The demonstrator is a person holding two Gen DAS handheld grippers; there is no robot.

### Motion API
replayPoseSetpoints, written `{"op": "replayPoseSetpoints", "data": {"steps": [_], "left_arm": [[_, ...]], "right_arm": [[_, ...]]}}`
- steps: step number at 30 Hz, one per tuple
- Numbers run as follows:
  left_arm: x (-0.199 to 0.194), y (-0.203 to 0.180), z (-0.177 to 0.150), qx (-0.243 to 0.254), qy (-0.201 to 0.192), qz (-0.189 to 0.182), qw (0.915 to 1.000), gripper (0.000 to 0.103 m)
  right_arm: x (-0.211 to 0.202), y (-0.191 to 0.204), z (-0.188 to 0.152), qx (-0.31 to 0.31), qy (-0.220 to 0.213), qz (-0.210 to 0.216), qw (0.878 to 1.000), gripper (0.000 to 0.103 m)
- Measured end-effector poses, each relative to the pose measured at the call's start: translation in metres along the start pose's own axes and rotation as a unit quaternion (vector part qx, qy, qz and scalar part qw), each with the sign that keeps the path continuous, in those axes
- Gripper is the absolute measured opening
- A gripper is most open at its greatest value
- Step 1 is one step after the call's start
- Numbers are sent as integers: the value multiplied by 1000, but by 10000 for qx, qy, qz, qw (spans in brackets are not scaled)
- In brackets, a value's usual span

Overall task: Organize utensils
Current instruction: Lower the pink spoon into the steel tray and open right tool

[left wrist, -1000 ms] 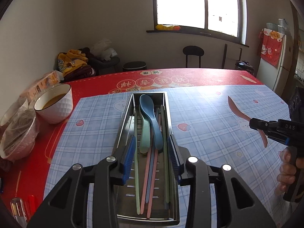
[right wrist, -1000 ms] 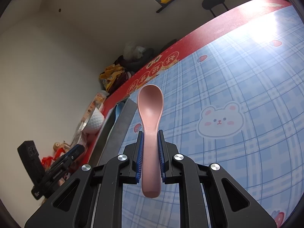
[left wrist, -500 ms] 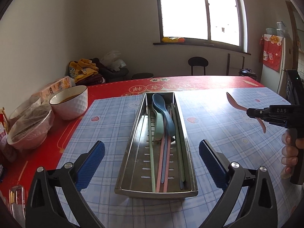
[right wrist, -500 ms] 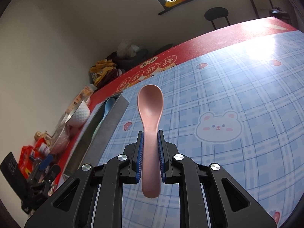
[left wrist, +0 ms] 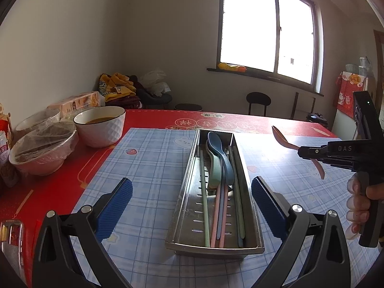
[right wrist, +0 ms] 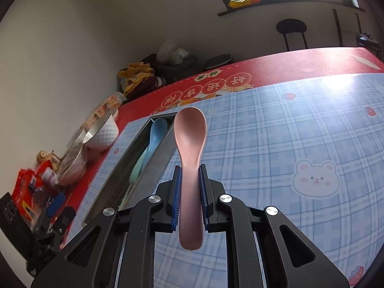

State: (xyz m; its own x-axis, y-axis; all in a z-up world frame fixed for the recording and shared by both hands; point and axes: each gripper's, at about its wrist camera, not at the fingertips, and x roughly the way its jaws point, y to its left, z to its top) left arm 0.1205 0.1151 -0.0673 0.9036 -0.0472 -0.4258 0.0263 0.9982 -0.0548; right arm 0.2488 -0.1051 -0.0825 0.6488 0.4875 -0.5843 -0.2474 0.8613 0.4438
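Bowls [left wrist: 99,126] of glazed ceramic stand left on the desk [left wrist: 153,158], clear of your work. Your left gripper [left wrist: 192,199] has just spread its jaws wide, empty, before the perforated steel tray [left wrist: 249,206] of spoons and chopsticks. Your right gripper [right wrist: 189,200] pinches the pink spoon [right wrist: 190,148] mid-handle, held above the desk right of the tray. I judge it light, rigid, matte, slightly slippery; hold the handle.
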Motion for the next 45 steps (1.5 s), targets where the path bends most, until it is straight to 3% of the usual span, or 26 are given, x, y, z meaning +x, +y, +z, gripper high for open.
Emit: {"op": "replayPoseSetpoints", "data": {"steps": [8, 16, 24, 31, 43, 45], "left_arm": [[-1, 13, 2, -331, -25, -27, 9994, 97], [0, 29, 4, -686, -18, -38, 9976, 97], [3, 35, 4, -827, 47, -84, 9965, 97], [5, 36, 3, -869, 90, -57, 9962, 97], [9, 34, 6, -727, 239, 120, 9970, 97], [5, 30, 9, -642, 200, 195, 9975, 97]], "right_arm": [[54, 48, 29, -115, 412, -71, 9991, 14], [105, 68, 38, 121, 857, -247, 9959, 14], [123, 71, 32, 634, 957, -361, 9927, 16], [111, 79, 31, 219, 969, -335, 9945, 19], [15, 73, 30, -927, 430, -640, 9927, 54], [-6, 71, 29, -1150, 266, -721, 9904, 69]]}}
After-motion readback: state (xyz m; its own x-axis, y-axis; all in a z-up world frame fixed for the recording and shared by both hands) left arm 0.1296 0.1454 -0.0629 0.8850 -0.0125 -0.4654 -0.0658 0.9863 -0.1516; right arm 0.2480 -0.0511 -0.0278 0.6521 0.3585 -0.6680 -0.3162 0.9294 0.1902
